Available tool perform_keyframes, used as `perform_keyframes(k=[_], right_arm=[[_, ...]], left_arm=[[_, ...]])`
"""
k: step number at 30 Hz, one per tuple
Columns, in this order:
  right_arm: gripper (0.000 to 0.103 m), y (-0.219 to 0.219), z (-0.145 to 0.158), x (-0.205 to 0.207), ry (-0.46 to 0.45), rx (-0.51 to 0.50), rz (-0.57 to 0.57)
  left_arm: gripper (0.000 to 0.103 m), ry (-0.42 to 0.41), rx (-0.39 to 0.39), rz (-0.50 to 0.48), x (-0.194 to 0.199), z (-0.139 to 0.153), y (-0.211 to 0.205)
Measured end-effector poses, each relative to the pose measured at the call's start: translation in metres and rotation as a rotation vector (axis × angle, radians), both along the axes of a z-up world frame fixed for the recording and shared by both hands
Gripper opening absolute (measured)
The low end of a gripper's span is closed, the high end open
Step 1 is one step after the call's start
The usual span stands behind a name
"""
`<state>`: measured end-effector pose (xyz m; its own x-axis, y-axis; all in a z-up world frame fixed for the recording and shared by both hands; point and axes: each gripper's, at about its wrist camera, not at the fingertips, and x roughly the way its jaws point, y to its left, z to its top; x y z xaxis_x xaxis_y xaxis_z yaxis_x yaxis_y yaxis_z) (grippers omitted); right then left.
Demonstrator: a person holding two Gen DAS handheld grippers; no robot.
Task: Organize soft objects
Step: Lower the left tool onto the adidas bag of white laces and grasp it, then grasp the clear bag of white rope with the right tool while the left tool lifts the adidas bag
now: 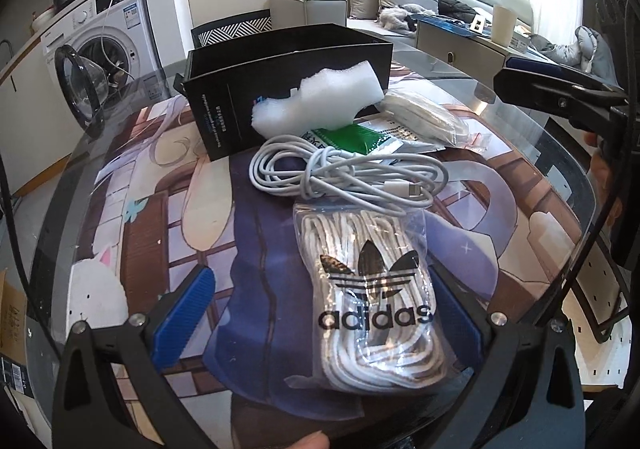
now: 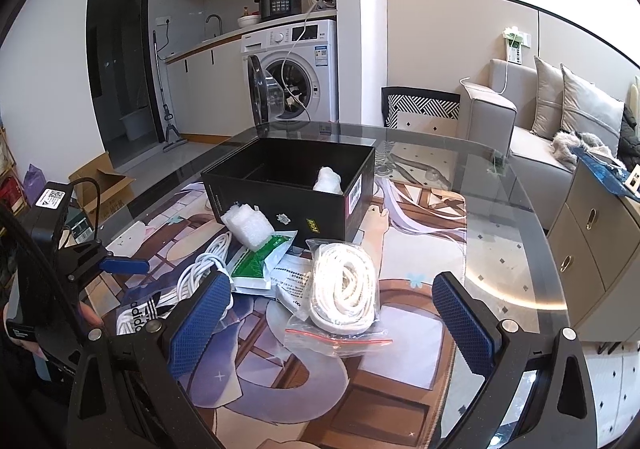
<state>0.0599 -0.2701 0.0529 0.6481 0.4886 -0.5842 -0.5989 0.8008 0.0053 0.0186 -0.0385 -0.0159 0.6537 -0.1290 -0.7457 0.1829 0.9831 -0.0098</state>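
Jaws on my left gripper stand spread wide around the adidas lace bag, its long axis running straight ahead between them, while my right gripper, equally spread, frames the rope bag just ahead.

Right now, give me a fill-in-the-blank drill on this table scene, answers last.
1. The bag of laces between the left gripper jaws is printed with the word ____.
2. One white foam piece lies inside the ____ box.
3. The washing machine door stands ____.
4. The right gripper jaws are ____.

Answers: adidas; black; open; open
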Motion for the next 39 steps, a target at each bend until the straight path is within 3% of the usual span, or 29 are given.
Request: perform_keyframes(k=[6, 10, 11, 17, 39], right_arm=[[0.102, 0.001, -0.004, 0.001, 0.009, -0.006, 0.000], [0.102, 0.001, -0.005, 0.001, 0.013, -0.006, -0.001], [0.102, 0.001, -0.005, 0.001, 0.014, -0.006, -0.001], [0.102, 0.002, -0.005, 0.002, 0.016, -0.009, -0.003], [0.102, 0.003, -0.016, 0.009, 0.042, -0.026, -0.022]], left_arm=[[0.082, 0.021, -0.030, -0.037, 0.000, -0.002, 0.000], [0.052, 0.006, -0.026, -0.078, -0.003, 0.001, -0.003], [0.049, 0.002, -0.024, -0.078, -0.004, 0.001, -0.002], [0.043, -0.013, -0.038, -0.039, -0.003, 0.004, 0.008], [0.042, -0.099, -0.114, 0.137, -0.007, 0.023, 0.060]])
